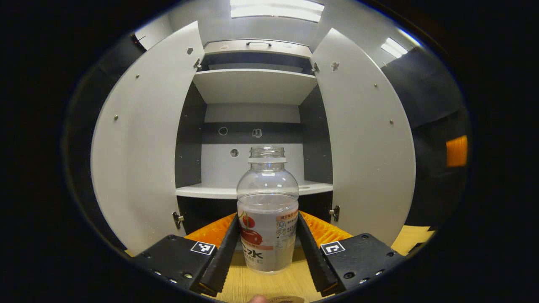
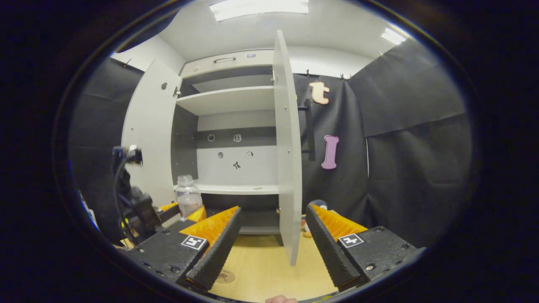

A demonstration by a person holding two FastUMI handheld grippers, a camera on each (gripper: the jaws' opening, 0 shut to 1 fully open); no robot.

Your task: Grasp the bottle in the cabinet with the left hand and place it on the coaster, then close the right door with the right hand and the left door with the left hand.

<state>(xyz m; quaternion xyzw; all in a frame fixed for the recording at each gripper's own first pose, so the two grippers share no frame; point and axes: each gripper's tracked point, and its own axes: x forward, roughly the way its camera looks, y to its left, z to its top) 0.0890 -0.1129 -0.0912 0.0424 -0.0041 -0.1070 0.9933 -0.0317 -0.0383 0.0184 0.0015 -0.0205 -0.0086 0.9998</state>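
- Left gripper view: the left gripper (image 1: pixel 268 248) holds the bottle (image 1: pixel 268 210) between its two black fingers (image 1: pixel 225 252), which press on both sides of the label part. The jaws are closed just to the width of the bottle.
- The bottle is clear, without cap, upright, and it is outside the cabinet (image 1: pixel 252 84), above the wooden table (image 1: pixel 252 284). If its bottom touches the table, I cannot tell.
- At the bottom edge of this view a round brown coaster (image 1: pixel 286 299) is partly seen, near and below the bottle.
- Behind the bottle the cabinet stands open: the left door (image 1: pixel 143 139) and the right door (image 1: pixel 362 139) are both swung wide, and the white shelves (image 1: pixel 252 191) inside are bare.
- Right gripper view: the right gripper (image 2: pixel 269 240) is wide open and holds nothing; its fingers (image 2: pixel 214 248) hover over the table (image 2: pixel 261 269).
- The edge of the right door (image 2: pixel 288 147) stands just in front, between the two fingers in the picture, and it hides the right part of the cabinet (image 2: pixel 227 101).
- Far at the left, the left gripper (image 2: pixel 179 212) is seen with the bottle (image 2: pixel 188 197) in it, in front of the left door (image 2: pixel 149 134).
- A round mark, perhaps the coaster (image 2: pixel 225 276), lies on the table near the left finger.
- Some small things (image 2: pixel 306 229) lie on the table behind the door; they are too small to tell.
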